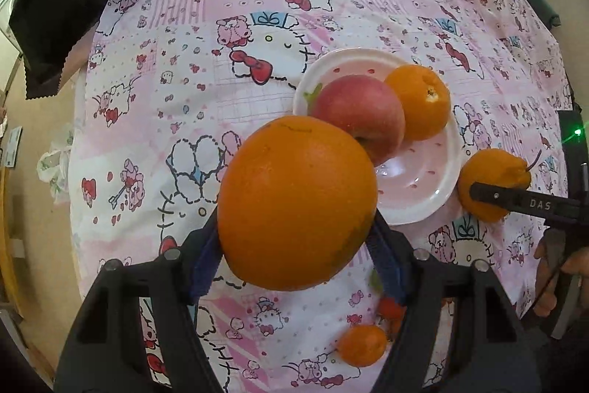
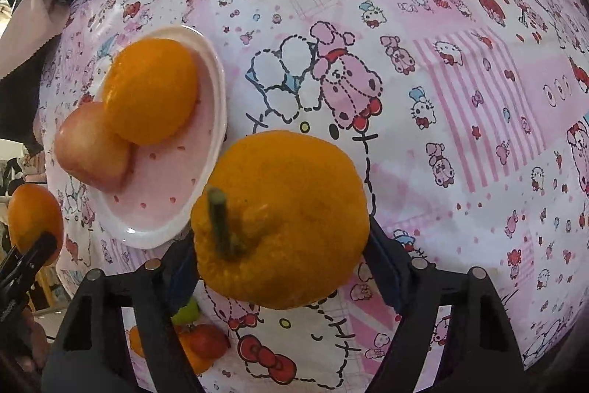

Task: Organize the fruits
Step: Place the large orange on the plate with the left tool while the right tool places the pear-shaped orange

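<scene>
My left gripper [image 1: 296,227] is shut on a large smooth orange [image 1: 294,201], held above the pink patterned tablecloth [image 1: 221,24] just left of a white-rimmed pink plate [image 1: 416,216]. A red apple [image 1: 360,113] and another orange [image 1: 419,102] lie on that plate. In the right wrist view, my right gripper [image 2: 279,238] has both pads against a bumpy orange with a green stem [image 2: 287,201], which sits on the cloth right of the plate [image 2: 221,91]. The left wrist view shows this stemmed orange [image 1: 493,168] with one of the right gripper's fingers [image 1: 515,201] across it.
A small tangerine [image 1: 362,345] and a small red fruit [image 1: 390,308] lie on the cloth under my left gripper. A black cloth [image 1: 55,24] hangs at the table's far left corner. A hand [image 1: 552,282] holds the right gripper. The table edge runs down the left.
</scene>
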The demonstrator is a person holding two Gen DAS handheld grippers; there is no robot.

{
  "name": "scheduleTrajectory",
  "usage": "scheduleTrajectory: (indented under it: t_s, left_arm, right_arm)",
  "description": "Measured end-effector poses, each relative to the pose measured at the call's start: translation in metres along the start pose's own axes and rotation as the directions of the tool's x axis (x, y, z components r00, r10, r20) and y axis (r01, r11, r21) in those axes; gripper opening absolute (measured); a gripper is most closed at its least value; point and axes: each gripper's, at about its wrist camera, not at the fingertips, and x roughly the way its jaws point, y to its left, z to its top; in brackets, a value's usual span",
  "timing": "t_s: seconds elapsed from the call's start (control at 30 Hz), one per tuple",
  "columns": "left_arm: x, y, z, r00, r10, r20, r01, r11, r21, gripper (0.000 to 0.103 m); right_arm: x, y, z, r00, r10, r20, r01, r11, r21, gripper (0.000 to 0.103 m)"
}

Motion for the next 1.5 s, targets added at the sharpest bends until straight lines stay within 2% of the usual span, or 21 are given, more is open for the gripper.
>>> scheduleTrajectory:
  t_s: [0.13,0.27,0.47,0.6,0.7,0.8,0.97,1.13,1.27,1.43,1.5]
  left_arm:
    - [0.000,-0.007,-0.003,1.000,-0.011,0.000,0.011,1.000,0.021,0.069]
    - [0.003,-0.023,-0.008,1.000,-0.019,-0.001,0.019,0.997,0.080,0.069]
    - [0.016,-0.048,-0.009,0.998,-0.051,-0.045,0.057,0.987,0.148,0.069]
    - [0.030,-0.059,-0.007,0.987,-0.095,-0.127,0.118,0.975,0.187,0.069]
    - [0.042,-0.059,0.000,0.982,-0.092,-0.163,0.120,0.977,0.175,0.069]
    - [0.047,-0.060,0.008,0.983,-0.102,-0.153,0.128,0.977,0.171,0.069]
    - [0.048,-0.062,0.018,0.991,-0.077,-0.109,0.096,0.979,0.180,0.069]
    - [0.060,-0.062,0.024,0.988,-0.086,-0.126,0.106,0.980,0.166,0.069]
    - [0.066,-0.071,0.017,0.996,-0.038,-0.086,0.056,0.976,0.212,0.069]
    - [0.060,-0.065,0.018,0.993,-0.077,-0.089,0.092,0.977,0.190,0.071]
    - [0.049,-0.063,0.017,0.994,-0.083,-0.074,0.094,0.980,0.175,0.078]
  right_arm:
    - [-0.011,-0.006,0.000,0.999,0.014,0.029,-0.014,1.000,0.011,0.080]
    - [-0.028,-0.010,0.002,0.995,0.061,0.077,-0.064,0.997,0.037,0.080]
    - [-0.055,0.011,0.008,0.970,0.182,0.164,-0.184,0.983,-0.002,0.080]
    - [-0.046,0.031,0.013,0.964,0.239,0.120,-0.238,0.971,-0.022,0.080]
    - [-0.030,0.042,0.020,0.959,0.276,0.066,-0.276,0.961,-0.002,0.080]
    - [-0.020,0.054,0.023,0.963,0.266,0.040,-0.265,0.964,-0.034,0.080]
    - [-0.010,0.060,0.022,0.965,0.262,0.004,-0.262,0.964,-0.039,0.080]
    - [-0.006,0.061,0.023,0.957,0.291,-0.015,-0.291,0.956,-0.018,0.080]
    - [-0.004,0.068,0.022,0.965,0.260,-0.024,-0.261,0.965,-0.030,0.080]
    - [0.002,0.067,0.024,0.967,0.253,-0.039,-0.254,0.967,-0.012,0.080]
    - [0.003,0.066,0.024,0.968,0.245,-0.043,-0.246,0.969,-0.013,0.081]
